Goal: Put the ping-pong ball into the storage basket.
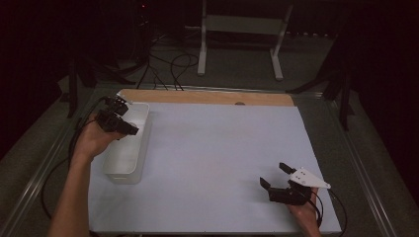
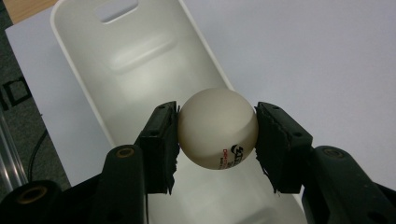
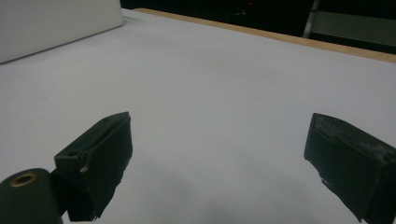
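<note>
a white ball (image 2: 217, 128) with small red and black print near its bottom sits clamped between the two black jaws of the left tool (image 2: 217, 135), one pad pressed on each side of it. in the left gripper view the ball hangs above the inside of a long white tray (image 2: 140, 60), which has a slot handle in its far end wall and nothing lying on its floor. in the high view the left tool (image 1: 129, 131) is at about 9 o'clock on the table, held over the tray (image 1: 143, 148) by the person's left hand (image 1: 91, 140), with a black cable trailing back from it toward the table's left edge. the tray lies lengthwise along the left edge of a white sheet (image 1: 217, 158) that covers most of the table; a strip of bare wood (image 1: 207, 97) shows at 12 o'clock. at about 4 o'clock the right tool (image 1: 274, 177) rests low over the sheet in the person's right hand (image 1: 304, 211), a grey three-cornered plate on top, its jaws spread wide with nothing between them. in the right gripper view the right tool (image 3: 218, 154) points across the bare sheet (image 3: 219, 93), with a white side of the tray (image 3: 56, 23) at 11 o'clock.
</note>
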